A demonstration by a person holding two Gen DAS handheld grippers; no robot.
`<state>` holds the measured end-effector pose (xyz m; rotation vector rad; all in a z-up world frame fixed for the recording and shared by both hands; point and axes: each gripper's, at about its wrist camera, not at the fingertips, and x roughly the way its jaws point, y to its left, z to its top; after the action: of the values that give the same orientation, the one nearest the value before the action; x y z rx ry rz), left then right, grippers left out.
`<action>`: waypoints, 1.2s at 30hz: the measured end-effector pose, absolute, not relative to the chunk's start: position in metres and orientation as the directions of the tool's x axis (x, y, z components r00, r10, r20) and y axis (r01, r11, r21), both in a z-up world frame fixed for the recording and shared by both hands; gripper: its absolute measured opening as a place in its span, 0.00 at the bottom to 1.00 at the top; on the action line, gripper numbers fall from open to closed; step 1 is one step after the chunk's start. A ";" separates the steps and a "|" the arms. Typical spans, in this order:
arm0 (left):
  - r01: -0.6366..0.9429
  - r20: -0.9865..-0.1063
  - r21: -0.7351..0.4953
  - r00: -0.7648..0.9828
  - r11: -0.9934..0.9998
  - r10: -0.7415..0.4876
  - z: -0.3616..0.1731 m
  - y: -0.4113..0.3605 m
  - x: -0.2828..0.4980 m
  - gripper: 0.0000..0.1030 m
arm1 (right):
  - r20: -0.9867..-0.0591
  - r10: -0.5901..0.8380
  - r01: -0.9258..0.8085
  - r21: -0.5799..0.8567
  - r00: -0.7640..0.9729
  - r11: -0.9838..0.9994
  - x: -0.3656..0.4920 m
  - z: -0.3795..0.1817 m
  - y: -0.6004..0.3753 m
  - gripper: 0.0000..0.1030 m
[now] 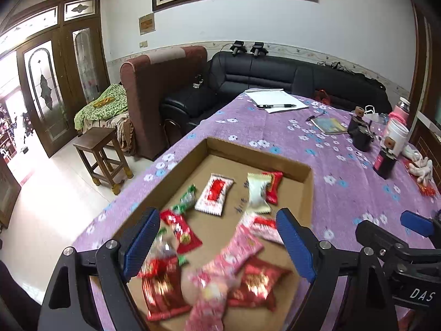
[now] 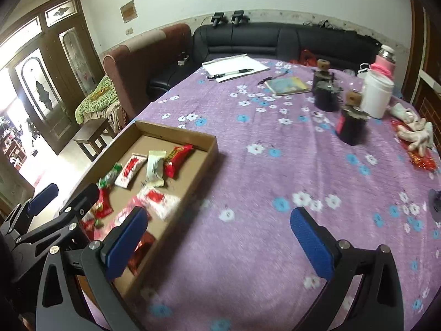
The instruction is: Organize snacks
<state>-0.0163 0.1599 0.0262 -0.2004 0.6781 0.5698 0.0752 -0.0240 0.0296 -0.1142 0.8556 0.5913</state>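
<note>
Right claw (image 1: 417,227), marked "DAS", gapes beside the cardboard tray (image 1: 308,193).

the box (image 1: 308,190) is matt brown cardboard with raw cut edges. the snack packets (image 1: 259,281) in it are glossy crinkled foil and plastic film. the table cover (image 2: 275,165) is soft, fuzzy purple cloth printed with flowers. the pads (image 2: 311,245) on the gripper fingers are ribbed blue rubber on matt black plastic arms with shiny metal bolts. the sofa (image 1: 275,74) looks like smooth black leather; the stool (image 1: 96,143) is dark wood.
</note>
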 end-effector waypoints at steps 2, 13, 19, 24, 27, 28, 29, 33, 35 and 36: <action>-0.562 -0.644 -0.001 0.633 0.827 0.429 0.022 0.151 -0.026 0.88 | -0.734 0.440 -0.532 0.127 0.517 0.837 0.067 0.029 -0.034 1.00; -0.513 -0.658 -0.049 0.662 0.857 0.359 0.003 0.102 -0.054 0.88 | -0.720 0.428 -0.525 0.105 0.546 0.845 0.023 0.012 -0.089 1.00; -0.464 -0.649 -0.045 0.687 0.885 0.327 0.002 0.072 -0.054 0.88 | -0.708 0.406 -0.479 0.108 0.578 0.871 0.013 0.004 -0.121 1.00; -0.424 -0.659 -0.043 0.692 0.905 0.293 -0.003 0.052 -0.050 0.88 | -0.691 0.357 -0.425 0.079 0.629 0.902 0.010 0.002 -0.148 1.00; -0.407 -0.659 -0.029 0.694 0.913 0.288 -0.007 0.042 -0.048 0.88 | -0.682 0.338 -0.400 0.073 0.648 0.914 0.009 0.000 -0.159 1.00; -0.402 -0.660 -0.024 0.694 0.915 0.287 -0.008 0.040 -0.049 0.88 | -0.679 0.328 -0.388 0.069 0.657 0.919 0.009 -0.001 -0.163 1.00; -0.398 -0.661 -0.022 0.694 0.917 0.286 -0.009 0.038 -0.048 0.88 | -0.678 0.322 -0.381 0.067 0.661 0.922 0.010 -0.002 -0.166 1.00; -0.394 -0.663 -0.025 0.695 0.919 0.279 -0.011 0.038 -0.048 0.88 | -0.681 0.312 -0.353 0.084 0.662 0.932 0.015 -0.008 -0.175 1.00; -0.393 -0.665 -0.031 0.695 0.919 0.275 -0.011 0.039 -0.048 0.88 | -0.682 0.312 -0.348 0.089 0.662 0.933 0.015 -0.010 -0.177 1.00; -0.395 -0.666 -0.031 0.693 0.918 0.276 -0.012 0.040 -0.048 0.88 | -0.681 0.313 -0.348 0.091 0.662 0.933 0.015 -0.011 -0.177 1.00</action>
<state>-0.0484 0.0400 -0.0117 -0.1768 0.7124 0.3764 0.0152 -0.1767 -0.0105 -0.0487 0.7612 0.3734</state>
